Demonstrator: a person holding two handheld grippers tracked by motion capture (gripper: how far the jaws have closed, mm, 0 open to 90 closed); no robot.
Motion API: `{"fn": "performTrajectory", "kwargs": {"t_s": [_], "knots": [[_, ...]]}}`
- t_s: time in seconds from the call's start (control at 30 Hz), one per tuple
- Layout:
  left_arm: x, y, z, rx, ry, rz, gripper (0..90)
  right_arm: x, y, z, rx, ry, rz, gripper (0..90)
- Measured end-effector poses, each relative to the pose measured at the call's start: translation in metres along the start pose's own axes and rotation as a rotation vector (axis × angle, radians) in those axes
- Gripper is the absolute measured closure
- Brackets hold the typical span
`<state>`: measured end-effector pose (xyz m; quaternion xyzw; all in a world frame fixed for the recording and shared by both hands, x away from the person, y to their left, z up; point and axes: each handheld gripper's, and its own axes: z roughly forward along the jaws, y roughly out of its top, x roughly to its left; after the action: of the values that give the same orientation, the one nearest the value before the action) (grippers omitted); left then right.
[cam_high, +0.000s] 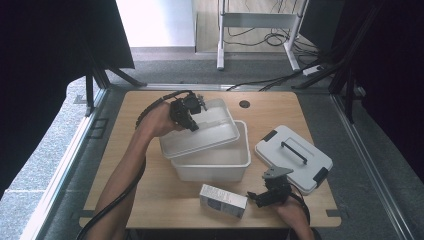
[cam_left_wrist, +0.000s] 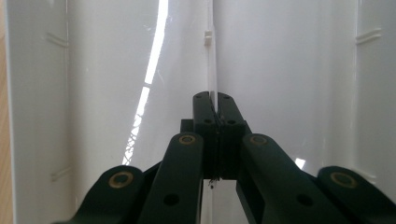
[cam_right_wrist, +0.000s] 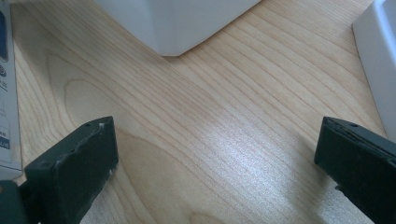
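My left gripper is shut on a thin edge of a shallow translucent white tray, held tilted above the open white bin at the table's middle. In the left gripper view the jaws pinch that thin edge, and the tray's glossy inside lies behind them. My right gripper hovers low near the front edge, open, with bare wood between its fingers. It sits between a small white carton and a white lid with a black handle.
The wooden table has a round cable hole at the back. In the right gripper view the bin's corner is ahead, the carton at the left and the lid at the right. Black frame posts flank the table.
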<state>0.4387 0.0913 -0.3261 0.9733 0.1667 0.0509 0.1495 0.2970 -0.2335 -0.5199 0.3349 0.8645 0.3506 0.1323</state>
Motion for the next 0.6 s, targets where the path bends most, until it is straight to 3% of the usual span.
{"fn": "performTrajectory", "kwargs": {"t_s": [0.4,0.6], "knots": [[0.018,-0.035,-0.012,0.005,0.056,-0.173,89.0,0.000,0.000,0.000,0.000,-0.001,0.001,0.0],[0.025,-0.052,-0.017,-0.003,0.069,-0.236,89.0,0.000,0.000,0.000,0.001,0.000,0.002,0.0]]}}
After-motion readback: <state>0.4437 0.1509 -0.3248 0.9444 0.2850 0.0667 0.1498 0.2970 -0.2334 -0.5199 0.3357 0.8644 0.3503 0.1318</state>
